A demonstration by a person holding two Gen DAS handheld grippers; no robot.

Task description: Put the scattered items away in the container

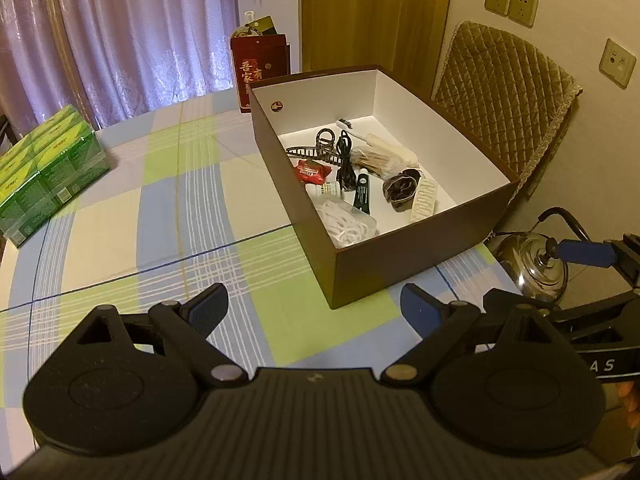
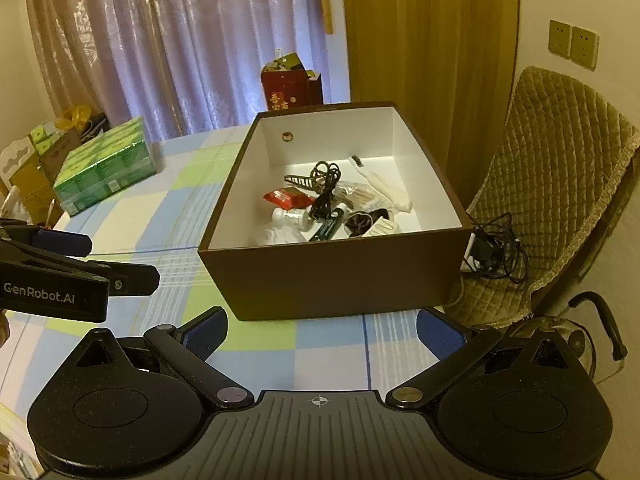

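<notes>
A brown box (image 1: 400, 268) with a white inside stands on the checked tablecloth (image 1: 160, 216). Inside it lie several items, among them a hair claw (image 1: 308, 151), a black cable (image 1: 345, 160), a red packet (image 1: 311, 171), a black tube (image 1: 363, 194), a white cord bundle (image 1: 348, 226) and a brown scrunchie (image 1: 400, 189). My left gripper (image 1: 314, 308) is open and empty, just short of the box's near corner. My right gripper (image 2: 324, 334) is open and empty in front of the box (image 2: 332, 276). No loose item shows on the cloth.
A green shrink-wrapped pack (image 1: 44, 172) lies at the table's left, and a red gift box (image 1: 260, 68) behind the brown box. A quilted chair (image 2: 560, 184) holds a power strip with cables (image 2: 490, 252). A steel kettle (image 1: 536, 264) sits low at the right.
</notes>
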